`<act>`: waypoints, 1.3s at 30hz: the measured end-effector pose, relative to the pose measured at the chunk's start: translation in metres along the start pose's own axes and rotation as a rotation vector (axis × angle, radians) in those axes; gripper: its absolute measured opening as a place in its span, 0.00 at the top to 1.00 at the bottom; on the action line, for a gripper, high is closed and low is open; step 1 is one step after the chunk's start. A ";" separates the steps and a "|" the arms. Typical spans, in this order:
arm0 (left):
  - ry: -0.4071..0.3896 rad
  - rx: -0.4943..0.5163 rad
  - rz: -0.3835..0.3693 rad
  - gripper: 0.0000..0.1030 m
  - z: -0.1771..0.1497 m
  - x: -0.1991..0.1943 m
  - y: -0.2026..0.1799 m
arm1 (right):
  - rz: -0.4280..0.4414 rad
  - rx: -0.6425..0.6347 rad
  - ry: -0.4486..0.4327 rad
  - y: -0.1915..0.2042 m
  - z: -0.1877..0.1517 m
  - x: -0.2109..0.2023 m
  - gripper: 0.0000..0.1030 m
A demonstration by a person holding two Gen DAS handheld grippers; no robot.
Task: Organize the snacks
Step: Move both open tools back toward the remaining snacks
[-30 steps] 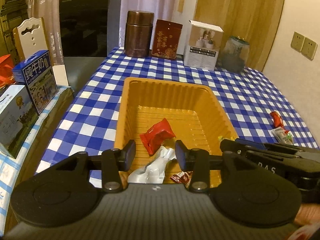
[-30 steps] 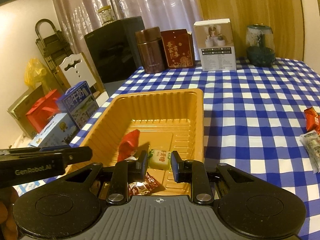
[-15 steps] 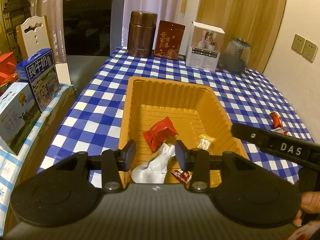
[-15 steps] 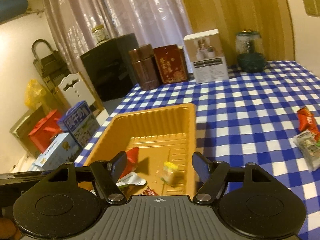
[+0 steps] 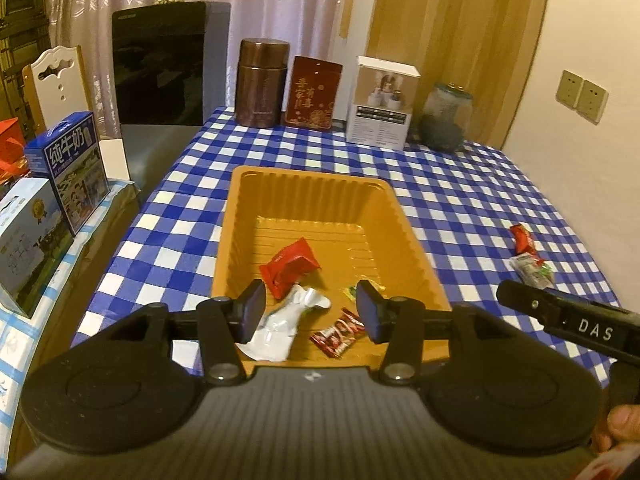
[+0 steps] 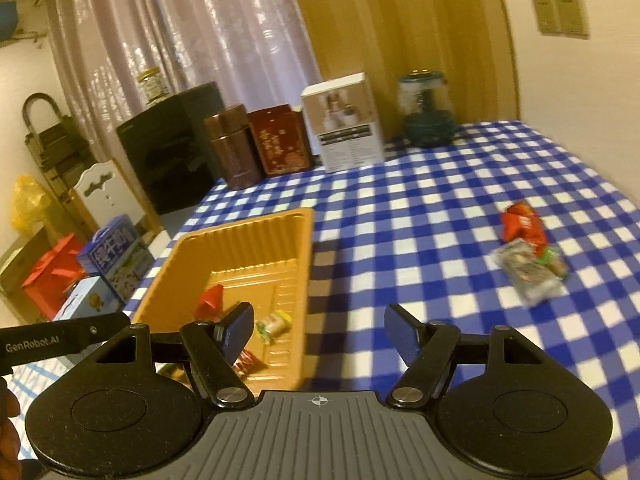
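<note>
Since a second ago the left gripper [image 5: 310, 306] has let go of the silver wrapper [image 5: 280, 326], which now lies in the orange tray [image 5: 228, 240] beside the red packet [image 5: 290, 266]; its jaws are opening, nothing pressed. The yellow-green candy [image 6: 274, 322], earlier clamped by the right gripper [image 6: 318, 334], lies in the tray. That gripper stands wide and empty, tilted down over the checked tablecloth [image 6: 420, 220]. Loose snacks [image 6: 528, 256] remain rightward.

One orange tray [image 5: 236, 236]; four snack packets [image 5: 290, 266] inside it; two snack packets [image 6: 520, 222] near the bench's right edge.
</note>
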State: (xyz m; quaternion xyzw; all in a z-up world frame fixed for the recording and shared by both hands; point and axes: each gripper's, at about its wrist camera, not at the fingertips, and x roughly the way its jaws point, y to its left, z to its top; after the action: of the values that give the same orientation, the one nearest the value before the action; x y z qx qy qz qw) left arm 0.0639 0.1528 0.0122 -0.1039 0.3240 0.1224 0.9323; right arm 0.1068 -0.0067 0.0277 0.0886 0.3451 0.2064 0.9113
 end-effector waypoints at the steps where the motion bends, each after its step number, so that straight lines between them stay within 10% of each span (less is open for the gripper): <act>1: 0.000 0.003 -0.004 0.55 -0.001 -0.003 -0.003 | -0.007 0.003 -0.002 -0.002 -0.001 -0.005 0.30; 39: 0.045 0.186 -0.261 0.27 -0.020 -0.004 -0.147 | -0.249 0.145 -0.087 -0.118 -0.007 -0.099 0.30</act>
State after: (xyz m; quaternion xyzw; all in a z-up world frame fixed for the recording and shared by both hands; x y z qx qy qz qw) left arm 0.0927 0.0075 0.0158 -0.0611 0.3387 -0.0325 0.9383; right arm 0.0726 -0.1562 0.0454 0.1195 0.3278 0.0622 0.9351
